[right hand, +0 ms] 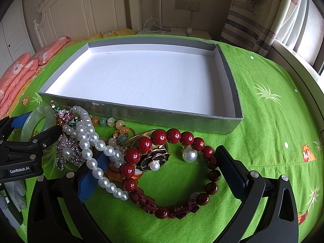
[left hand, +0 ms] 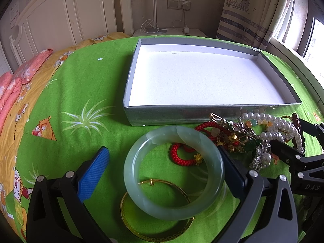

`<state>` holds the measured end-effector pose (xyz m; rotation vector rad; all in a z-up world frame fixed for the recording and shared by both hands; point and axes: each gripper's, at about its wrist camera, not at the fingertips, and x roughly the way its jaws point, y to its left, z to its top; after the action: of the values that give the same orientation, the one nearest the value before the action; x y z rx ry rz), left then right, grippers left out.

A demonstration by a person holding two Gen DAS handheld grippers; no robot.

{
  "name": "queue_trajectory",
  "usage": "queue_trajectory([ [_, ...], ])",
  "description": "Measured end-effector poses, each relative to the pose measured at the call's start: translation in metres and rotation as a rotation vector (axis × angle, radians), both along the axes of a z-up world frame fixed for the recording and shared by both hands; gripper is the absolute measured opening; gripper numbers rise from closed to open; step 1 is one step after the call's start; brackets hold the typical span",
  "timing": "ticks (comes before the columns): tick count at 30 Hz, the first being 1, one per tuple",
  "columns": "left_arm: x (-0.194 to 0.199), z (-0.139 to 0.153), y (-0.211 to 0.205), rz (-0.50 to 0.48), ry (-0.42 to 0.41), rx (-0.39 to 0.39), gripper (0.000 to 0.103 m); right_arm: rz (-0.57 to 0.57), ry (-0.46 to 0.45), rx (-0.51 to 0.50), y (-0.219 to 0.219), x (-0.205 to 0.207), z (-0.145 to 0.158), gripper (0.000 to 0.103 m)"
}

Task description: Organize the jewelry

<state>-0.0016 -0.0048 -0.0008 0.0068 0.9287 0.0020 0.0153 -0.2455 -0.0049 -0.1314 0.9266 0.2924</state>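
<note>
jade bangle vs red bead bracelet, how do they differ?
The jade bangle is one solid, smooth, pale green ring; the red bead bracelet is a string of separate dark red beads, some of them carved. The bangle holds a true circle and overlaps a thin gold bangle; the bracelet lies in a loose, uneven loop. Both lie on the green sheet, outside the empty box, each between an open claw's fingers.

Jewelry heaped before my empty box

The grey box (right hand: 139,119) sits open on the bed; my jade bangle (left hand: 174,174) overlaps a gold bangle (left hand: 156,232), beside pearls (right hand: 91,141) and a red bead bracelet (right hand: 172,135).
</note>
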Motion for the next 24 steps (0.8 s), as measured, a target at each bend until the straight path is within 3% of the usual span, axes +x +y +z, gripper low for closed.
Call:
queue_trajectory([
  [4,-0.008,0.001,0.005,-0.048,0.024,-0.001,0.101,0.129,0.034,-0.022,-0.010,-0.013,0.003,0.099],
  [11,-0.057,0.000,0.030,-0.139,0.013,-0.033,0.101,0.202,0.047,0.041,-0.036,-0.046,0.004,0.099],
  [16,-0.071,0.006,0.053,-0.141,-0.010,-0.170,0.101,0.180,0.044,0.059,-0.048,-0.058,0.006,0.099],
  [20,-0.058,0.006,0.041,-0.142,0.001,-0.129,0.101,0.172,0.026,-0.027,-0.035,-0.060,0.003,0.099],
  [24,-0.031,0.006,0.016,-0.165,0.009,-0.062,0.100,0.169,0.031,0.014,-0.041,-0.061,0.004,0.099],
])
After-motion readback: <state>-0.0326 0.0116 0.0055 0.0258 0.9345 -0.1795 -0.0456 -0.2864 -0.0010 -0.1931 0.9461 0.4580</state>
